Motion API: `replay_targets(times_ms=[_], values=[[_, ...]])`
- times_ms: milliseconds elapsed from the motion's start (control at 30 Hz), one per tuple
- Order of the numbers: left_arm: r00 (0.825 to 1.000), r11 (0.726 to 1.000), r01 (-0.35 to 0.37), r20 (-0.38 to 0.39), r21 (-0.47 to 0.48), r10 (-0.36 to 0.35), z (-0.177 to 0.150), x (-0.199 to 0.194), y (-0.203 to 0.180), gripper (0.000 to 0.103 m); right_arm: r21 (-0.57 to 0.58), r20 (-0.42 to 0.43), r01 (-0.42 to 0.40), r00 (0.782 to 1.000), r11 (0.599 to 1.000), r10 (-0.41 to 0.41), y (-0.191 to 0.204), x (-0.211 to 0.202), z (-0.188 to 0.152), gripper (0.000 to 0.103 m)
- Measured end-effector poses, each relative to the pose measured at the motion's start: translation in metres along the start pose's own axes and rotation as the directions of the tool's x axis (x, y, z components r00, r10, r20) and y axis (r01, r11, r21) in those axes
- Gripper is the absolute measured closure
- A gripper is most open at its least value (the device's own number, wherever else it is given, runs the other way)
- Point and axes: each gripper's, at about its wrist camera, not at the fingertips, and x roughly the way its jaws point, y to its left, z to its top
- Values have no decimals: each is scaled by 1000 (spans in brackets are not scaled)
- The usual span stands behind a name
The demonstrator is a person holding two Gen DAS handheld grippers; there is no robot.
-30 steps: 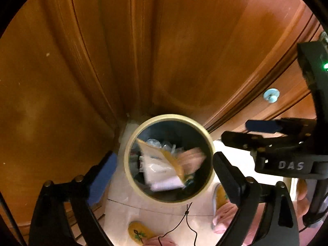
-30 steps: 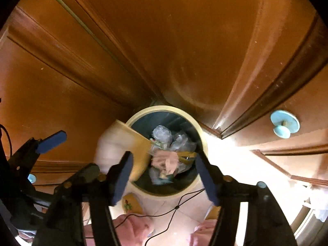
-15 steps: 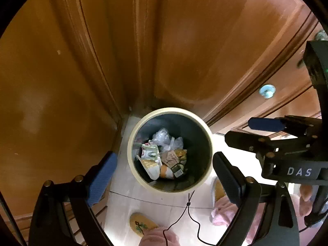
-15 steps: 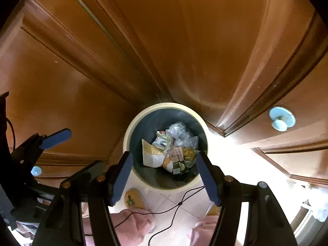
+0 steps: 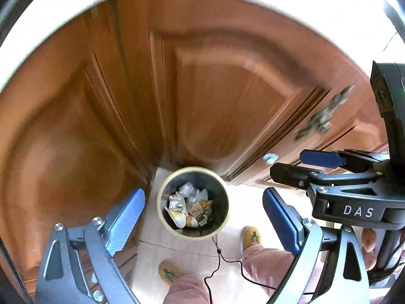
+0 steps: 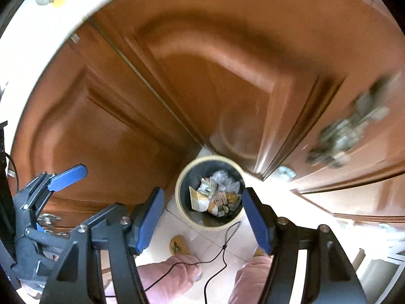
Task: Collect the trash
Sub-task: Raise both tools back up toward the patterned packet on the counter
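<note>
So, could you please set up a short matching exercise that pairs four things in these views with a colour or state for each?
Things:
1. trash bin
2. left gripper
3. slippers
4. cabinet doors

Descriptions:
A. brown wood, closed
B. yellow, on the person's feet
C. cream rim, wrappers and crumpled plastic inside
D. blue pads apart, nothing between them

Pairs: 1-C, 2-D, 3-B, 4-A
</note>
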Motion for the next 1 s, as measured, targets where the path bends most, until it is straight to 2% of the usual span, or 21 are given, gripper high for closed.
replay_targets(times_ms=[300, 433, 533, 733, 833, 1000], values=[[995, 996, -49, 92, 72, 43, 62, -115, -22, 10, 16, 116, 25, 993, 1000, -27, 21, -118, 35, 38], [988, 991, -85, 138, 100, 71, 92, -157, -30, 10, 42, 184, 46, 982, 998, -53, 28, -165, 48, 38], [984, 991, -78, 168, 108, 59, 118, -186, -32, 10, 69, 238, 77, 967, 995, -92, 30, -198, 57, 38], [970, 989, -68, 240, 134, 34, 162, -228, -40, 10, 124, 365, 147, 913, 981, -183, 31, -262, 76, 38], [962, 987, -52, 274, 154, 8, 187, -249, -47, 10, 147, 414, 171, 884, 974, -218, 32, -293, 85, 38], [947, 977, -75, 320, 198, 8, 223, -272, -63, 8, 168, 467, 231, 838, 958, -284, 33, -332, 104, 38]])
